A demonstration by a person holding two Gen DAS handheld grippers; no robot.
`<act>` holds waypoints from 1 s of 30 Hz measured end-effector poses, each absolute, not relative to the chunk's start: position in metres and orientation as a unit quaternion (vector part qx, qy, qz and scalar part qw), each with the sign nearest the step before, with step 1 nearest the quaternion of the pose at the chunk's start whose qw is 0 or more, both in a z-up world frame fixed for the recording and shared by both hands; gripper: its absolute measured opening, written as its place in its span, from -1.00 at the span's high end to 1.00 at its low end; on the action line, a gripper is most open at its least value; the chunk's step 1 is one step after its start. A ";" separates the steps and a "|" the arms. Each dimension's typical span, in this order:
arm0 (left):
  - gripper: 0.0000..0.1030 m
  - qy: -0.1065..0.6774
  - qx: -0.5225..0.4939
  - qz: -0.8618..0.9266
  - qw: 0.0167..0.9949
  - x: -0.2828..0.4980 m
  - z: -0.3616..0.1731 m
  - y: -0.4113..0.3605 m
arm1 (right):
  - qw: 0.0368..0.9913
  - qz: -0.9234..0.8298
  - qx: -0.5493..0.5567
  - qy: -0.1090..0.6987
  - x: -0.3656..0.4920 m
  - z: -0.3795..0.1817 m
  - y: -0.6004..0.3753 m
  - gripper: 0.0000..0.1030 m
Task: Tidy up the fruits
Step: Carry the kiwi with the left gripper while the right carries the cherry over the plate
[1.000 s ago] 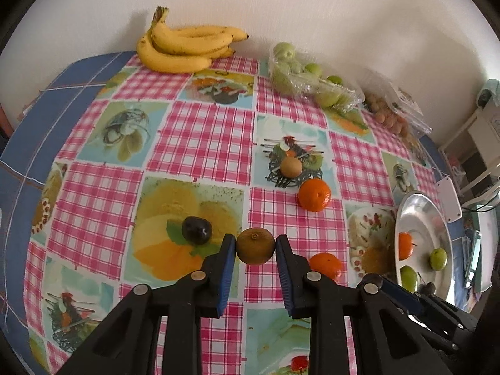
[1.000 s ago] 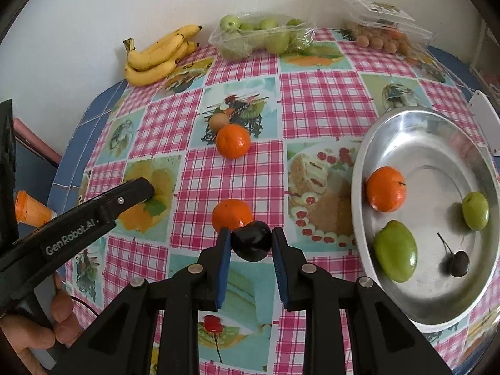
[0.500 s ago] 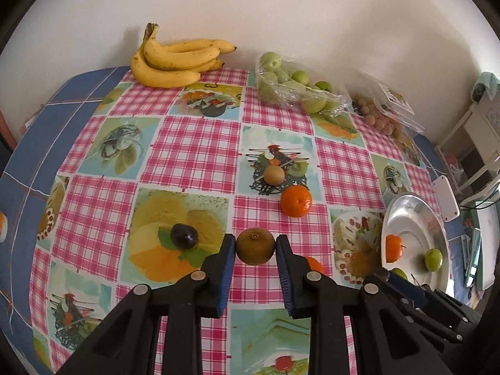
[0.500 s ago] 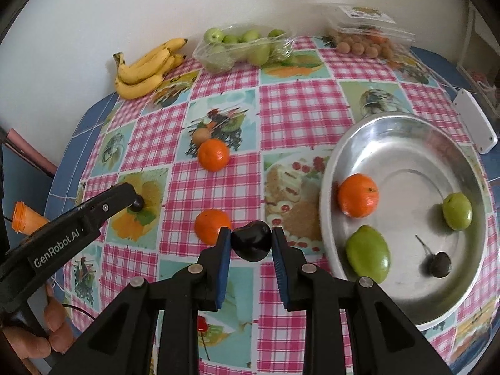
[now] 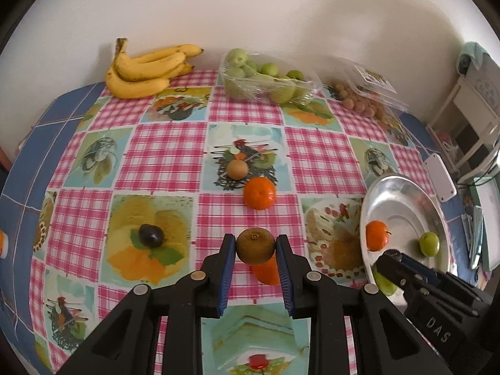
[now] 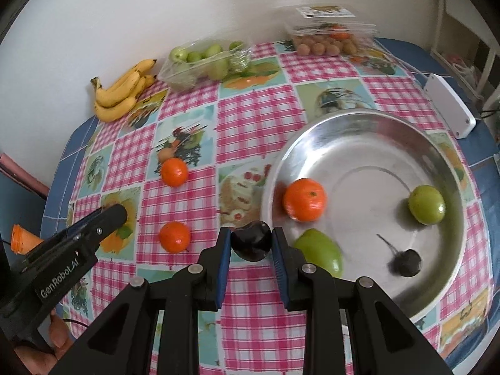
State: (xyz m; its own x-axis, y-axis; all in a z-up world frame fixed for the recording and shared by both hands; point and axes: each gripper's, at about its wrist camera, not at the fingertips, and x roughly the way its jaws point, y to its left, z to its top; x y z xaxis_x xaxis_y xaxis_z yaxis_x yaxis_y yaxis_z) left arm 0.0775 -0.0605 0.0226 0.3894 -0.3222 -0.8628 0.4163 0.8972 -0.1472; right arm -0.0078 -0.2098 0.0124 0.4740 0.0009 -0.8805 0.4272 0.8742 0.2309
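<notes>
My left gripper (image 5: 255,247) is shut on a brown kiwi (image 5: 255,245) and holds it above the checked tablecloth. My right gripper (image 6: 251,243) is shut on a dark plum (image 6: 252,244), held just left of the metal bowl's rim (image 6: 359,117). The bowl holds an orange (image 6: 304,199), a green mango (image 6: 322,251), a green apple (image 6: 426,204) and a dark plum with a stem (image 6: 407,262). On the cloth lie two oranges (image 6: 174,172) (image 6: 174,237), a second kiwi (image 5: 237,169) and another dark plum (image 5: 151,235).
Bananas (image 5: 147,73), a clear tray of green fruit (image 5: 265,78) and a clear box of small brown fruit (image 5: 365,97) stand along the back wall. A white box (image 6: 448,109) lies beyond the bowl at the table's right edge.
Both grippers have lifted and drawn back with their fruit. The right gripper has moved toward the bowl, which now fills more of its view.
</notes>
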 end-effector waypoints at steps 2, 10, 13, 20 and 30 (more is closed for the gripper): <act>0.45 0.506 0.052 -0.226 0.831 0.074 0.022 -0.067 | 0.830 -0.135 0.220 0.494 -0.012 0.012 -0.217 0.47; 0.45 0.505 0.072 -0.237 0.827 0.062 0.021 -0.087 | 0.821 -0.174 0.242 0.487 -0.031 0.011 -0.254 0.47; 0.45 0.506 0.077 -0.241 0.825 0.058 0.019 -0.094 | 0.816 -0.186 0.253 0.485 -0.038 0.009 -0.266 0.47; 0.45 0.501 0.095 -0.264 0.819 0.044 0.020 -0.123 | 0.806 -0.211 0.270 0.482 -0.054 0.004 -0.291 0.47; 0.45 0.484 0.115 -0.313 0.809 0.030 0.025 -0.171 | 0.800 -0.232 0.283 0.476 -0.067 0.002 -0.314 0.47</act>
